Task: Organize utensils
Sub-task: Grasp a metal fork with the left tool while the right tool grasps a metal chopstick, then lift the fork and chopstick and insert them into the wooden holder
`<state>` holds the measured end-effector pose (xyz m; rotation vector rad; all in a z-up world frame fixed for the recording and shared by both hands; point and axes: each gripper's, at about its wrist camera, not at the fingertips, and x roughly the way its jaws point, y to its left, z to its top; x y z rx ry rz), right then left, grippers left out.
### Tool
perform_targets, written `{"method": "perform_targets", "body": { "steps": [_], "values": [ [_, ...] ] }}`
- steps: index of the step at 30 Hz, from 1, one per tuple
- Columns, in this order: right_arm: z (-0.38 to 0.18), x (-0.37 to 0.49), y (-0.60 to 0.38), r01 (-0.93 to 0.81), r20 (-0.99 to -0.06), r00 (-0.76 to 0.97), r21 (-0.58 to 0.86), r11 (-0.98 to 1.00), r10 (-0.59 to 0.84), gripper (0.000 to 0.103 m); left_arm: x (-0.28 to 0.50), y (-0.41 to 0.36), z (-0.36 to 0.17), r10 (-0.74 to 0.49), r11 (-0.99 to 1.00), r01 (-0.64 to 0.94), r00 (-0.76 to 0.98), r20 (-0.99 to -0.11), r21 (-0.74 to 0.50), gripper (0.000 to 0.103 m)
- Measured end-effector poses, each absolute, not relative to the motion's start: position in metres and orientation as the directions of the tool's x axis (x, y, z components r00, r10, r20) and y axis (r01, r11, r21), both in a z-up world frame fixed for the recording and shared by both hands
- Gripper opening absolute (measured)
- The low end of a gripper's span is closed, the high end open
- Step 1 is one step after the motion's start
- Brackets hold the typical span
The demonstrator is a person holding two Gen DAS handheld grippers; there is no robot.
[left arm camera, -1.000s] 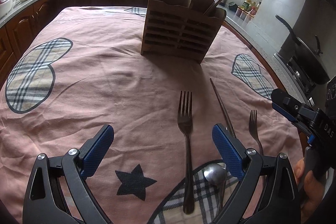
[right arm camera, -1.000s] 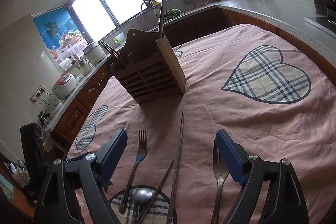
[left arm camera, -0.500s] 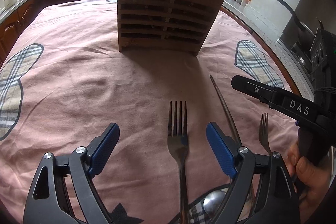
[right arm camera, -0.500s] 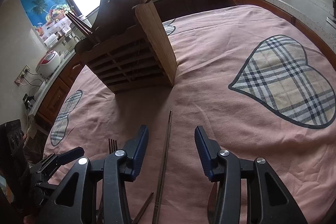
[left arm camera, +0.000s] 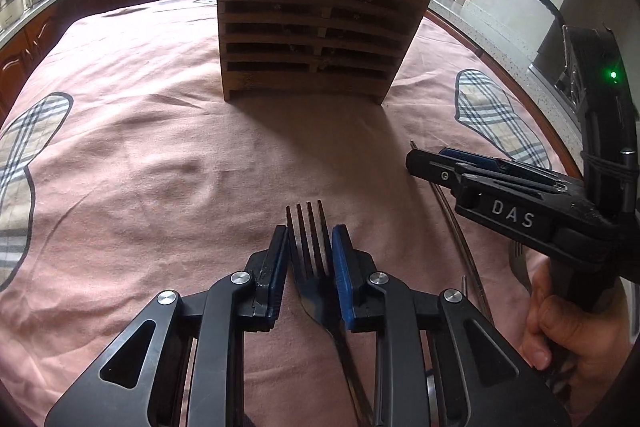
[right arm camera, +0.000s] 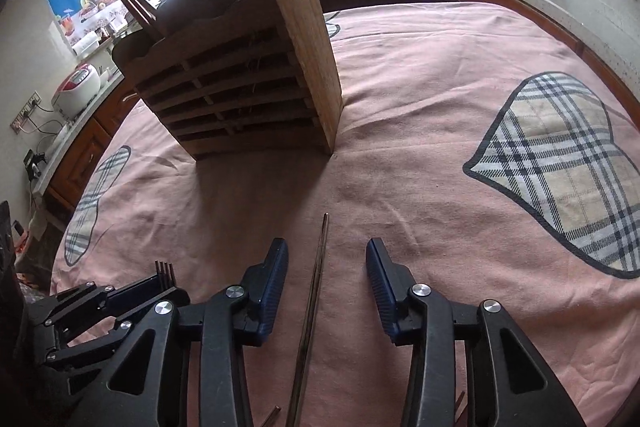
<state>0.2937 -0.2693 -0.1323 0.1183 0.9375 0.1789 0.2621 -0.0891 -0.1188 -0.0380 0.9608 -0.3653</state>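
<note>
The left gripper [left arm camera: 310, 247] has just been closing, and its blue pads now press both sides of a fork's [left arm camera: 310, 259] head, which lies flat on the pink tablecloth [left arm camera: 160, 167]. The right gripper [right arm camera: 326, 271] has also been closing; its jaws stand apart astride a metal chopstick [right arm camera: 316, 279] without touching it. A hand [left arm camera: 576, 323] grips its handle. Beyond them, a slatted wooden utensil holder [left arm camera: 316, 27] stands upright, already holding chopsticks [right arm camera: 132, 5].

The steel fork's [left arm camera: 310, 247] handle is hidden under the left hand-held gripper [left arm camera: 309, 247]; the thin metal chopstick's [right arm camera: 314, 291] near end is cut off by the frame's lower edge.
</note>
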Motion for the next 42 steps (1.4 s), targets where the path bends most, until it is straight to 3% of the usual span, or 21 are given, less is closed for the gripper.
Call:
{"method": "perform_targets", "body": {
  "steps": [3,6,12,21,42],
  "values": [
    [-0.133,0.294,-0.257,-0.124,-0.799,0.586,0.082,0.989,0.140,0.027,0.261,-0.081,-0.115,-0.340,0.935,0.272,0.516,-0.786,-0.227,0.016],
    [-0.133,0.292,-0.247,-0.154,-0.800,0.592,0.014,0.988,0.104,0.007,0.259,-0.075,-0.109,-0.355,0.932,0.264,0.523,-0.775,-0.248,0.004],
    [-0.122,0.280,-0.253,-0.156,-0.777,0.604,0.104,0.982,0.178,0.004,0.250,-0.065,-0.099,-0.351,0.935,0.257,0.551,-0.757,-0.246,0.002],
    [-0.069,0.243,-0.278,-0.149,-0.672,0.677,0.273,0.950,0.299,0.004,0.226,-0.044,-0.072,-0.375,0.927,0.252,0.607,-0.701,-0.278,0.002],
    [0.007,0.180,-0.290,-0.166,-0.498,0.818,0.273,0.947,0.287,0.004,0.173,-0.012,-0.009,-0.376,0.924,0.248,0.738,-0.561,-0.293,0.002]
  ]
}}
